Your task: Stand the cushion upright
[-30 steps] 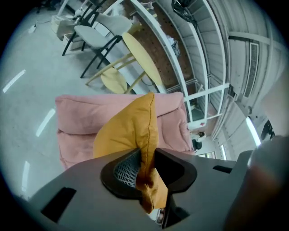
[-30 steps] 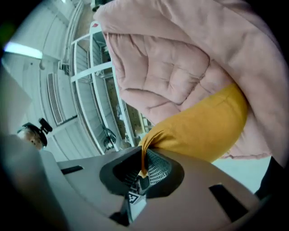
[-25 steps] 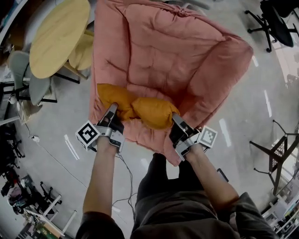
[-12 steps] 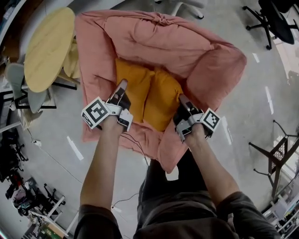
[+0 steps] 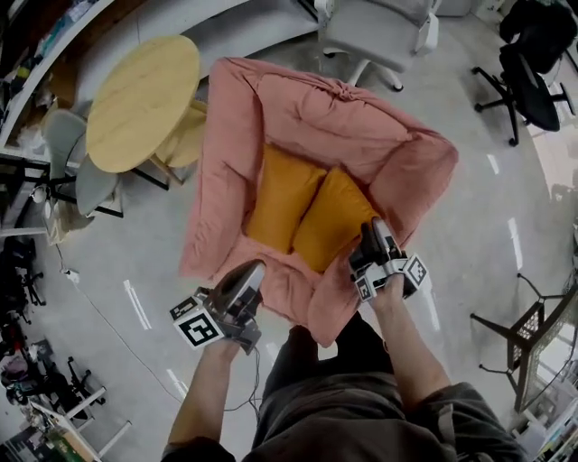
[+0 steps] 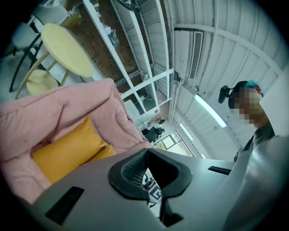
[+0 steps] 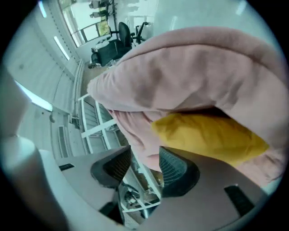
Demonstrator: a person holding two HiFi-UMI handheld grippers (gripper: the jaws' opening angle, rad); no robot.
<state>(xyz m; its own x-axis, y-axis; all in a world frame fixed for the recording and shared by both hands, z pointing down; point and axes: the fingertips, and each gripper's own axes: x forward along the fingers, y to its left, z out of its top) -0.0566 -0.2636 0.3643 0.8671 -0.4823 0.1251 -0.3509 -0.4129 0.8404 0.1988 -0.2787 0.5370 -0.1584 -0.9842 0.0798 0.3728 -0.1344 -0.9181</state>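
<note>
Two orange cushions [image 5: 284, 194] [image 5: 330, 221] lean side by side against the back of a sofa draped in a pink quilt [image 5: 361, 135]. My left gripper [image 5: 255, 269] is shut and empty. It hangs in front of the seat's front edge, apart from the cushions [image 6: 67, 146]. My right gripper [image 5: 372, 227] is at the right cushion's lower right corner, by the pink armrest. Its jaws have just been opening and stand apart [image 7: 142, 167]. The orange cushion [image 7: 207, 135] lies just beyond the right pad, a pink fold shows past the gap, and neither pad presses on anything.
A round yellow table [image 5: 144, 99] with a yellow stool [image 5: 185, 135] stands left of the sofa. A grey office chair [image 5: 375, 27] is behind it, a black one [image 5: 533, 63] at far right. A cable runs across the grey floor by my legs.
The cushions went from slumped on the seat's front to leaning upright against the back. My left gripper let go and drew back toward me. My right gripper's jaws opened.
</note>
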